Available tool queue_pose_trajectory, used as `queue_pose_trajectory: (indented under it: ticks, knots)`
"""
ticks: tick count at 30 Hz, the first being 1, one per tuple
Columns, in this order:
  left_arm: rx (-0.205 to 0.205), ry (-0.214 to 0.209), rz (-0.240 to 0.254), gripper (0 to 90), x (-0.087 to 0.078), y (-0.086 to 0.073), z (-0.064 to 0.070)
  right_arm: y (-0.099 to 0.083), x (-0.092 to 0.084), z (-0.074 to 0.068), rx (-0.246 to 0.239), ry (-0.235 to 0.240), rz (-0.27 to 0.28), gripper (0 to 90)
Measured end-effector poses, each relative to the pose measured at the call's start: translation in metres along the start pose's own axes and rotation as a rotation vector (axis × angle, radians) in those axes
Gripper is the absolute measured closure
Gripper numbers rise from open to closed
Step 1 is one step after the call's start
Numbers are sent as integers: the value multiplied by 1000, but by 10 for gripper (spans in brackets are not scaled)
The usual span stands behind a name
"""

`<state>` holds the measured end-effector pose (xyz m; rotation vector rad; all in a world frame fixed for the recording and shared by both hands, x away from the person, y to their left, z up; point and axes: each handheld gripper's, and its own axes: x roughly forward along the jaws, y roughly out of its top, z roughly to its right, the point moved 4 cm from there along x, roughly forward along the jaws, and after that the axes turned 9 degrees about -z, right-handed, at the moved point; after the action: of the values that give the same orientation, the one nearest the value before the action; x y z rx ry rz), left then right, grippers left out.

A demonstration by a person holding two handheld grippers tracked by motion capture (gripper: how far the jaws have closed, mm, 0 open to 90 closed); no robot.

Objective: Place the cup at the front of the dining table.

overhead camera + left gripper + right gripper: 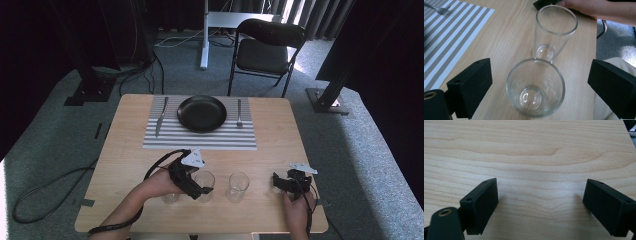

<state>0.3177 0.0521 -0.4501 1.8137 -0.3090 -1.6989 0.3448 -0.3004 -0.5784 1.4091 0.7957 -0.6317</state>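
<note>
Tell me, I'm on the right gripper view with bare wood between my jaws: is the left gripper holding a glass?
Observer: No. A glass stands upright between the open jaws of the left gripper, with a gap on each side.
Operator: Any other glass close by?
Observer: Yes. A second glass stands upright just beyond the first, toward your right gripper. The high view shows the two apart.
Operator: What's farther up the table?
Observer: A striped placemat carrying a black plate, with a knife on its left and a fork on its right.
</note>
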Motion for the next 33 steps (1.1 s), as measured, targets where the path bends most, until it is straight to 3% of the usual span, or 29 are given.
queue_pose_trajectory:
  ticks: [14, 20, 30, 33]
  knots:
    - [61, -29, -40, 60, 26, 33, 10, 0, 0, 0, 0, 0, 0, 123]
    - [71, -46, -27, 60, 31, 41, 14, 0, 0, 0, 0, 0, 0, 123]
    - [101, -45, -82, 60, 47, 55, 20, 0, 0, 0, 0, 0, 0, 123]
    - [128, -52, -92, 59, 52, 60, 25, 0, 0, 0, 0, 0, 0, 123]
